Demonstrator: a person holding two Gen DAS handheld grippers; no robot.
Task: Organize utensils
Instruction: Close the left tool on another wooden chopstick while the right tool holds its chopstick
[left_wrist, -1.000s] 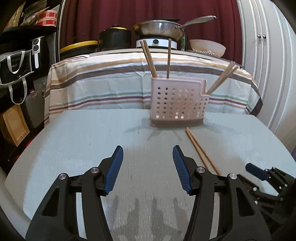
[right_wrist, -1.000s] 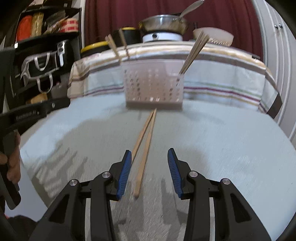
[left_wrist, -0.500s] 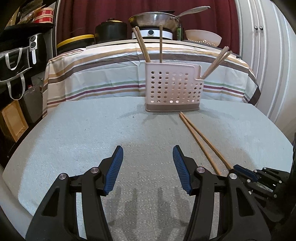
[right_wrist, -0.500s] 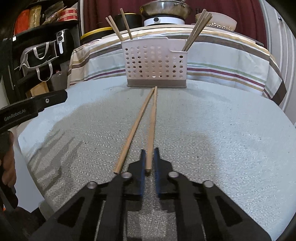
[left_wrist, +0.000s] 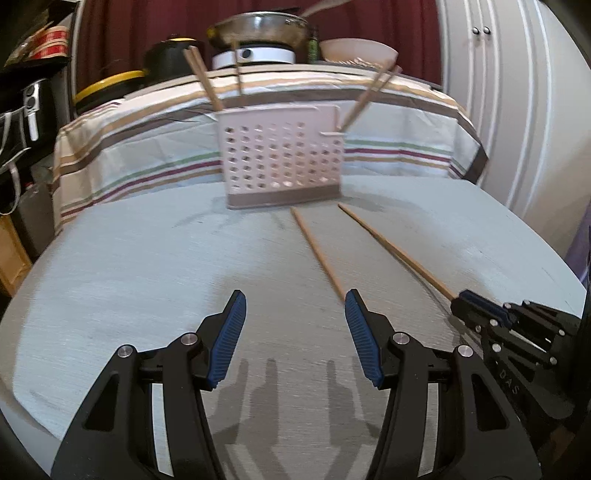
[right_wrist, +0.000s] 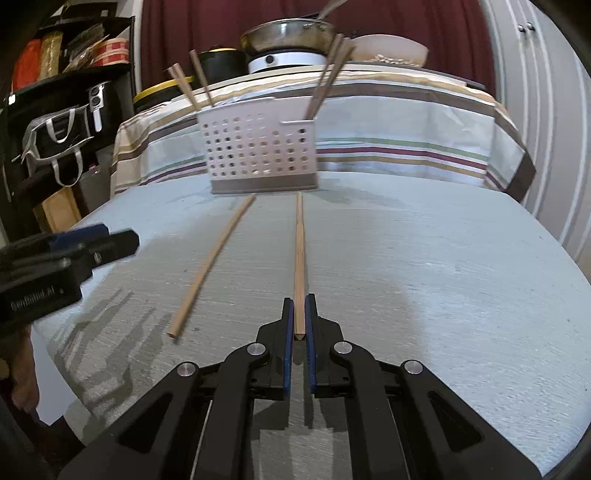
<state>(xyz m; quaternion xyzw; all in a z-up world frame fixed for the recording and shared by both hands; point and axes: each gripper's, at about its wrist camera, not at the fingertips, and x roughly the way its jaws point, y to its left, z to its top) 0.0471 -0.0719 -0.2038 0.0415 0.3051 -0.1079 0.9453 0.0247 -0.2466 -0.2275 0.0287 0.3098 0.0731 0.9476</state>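
Chopstick (right_wrist: 299, 258) end-clamped in level right gripper (right_wrist: 299, 317)

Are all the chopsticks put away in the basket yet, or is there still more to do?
Not yet. Several chopsticks already stand in the pink basket. The right gripper is shut on one chopstick, whose far end points toward the basket. The other loose chopstick lies on the table, and the left gripper is open and empty. So two are left to put in.
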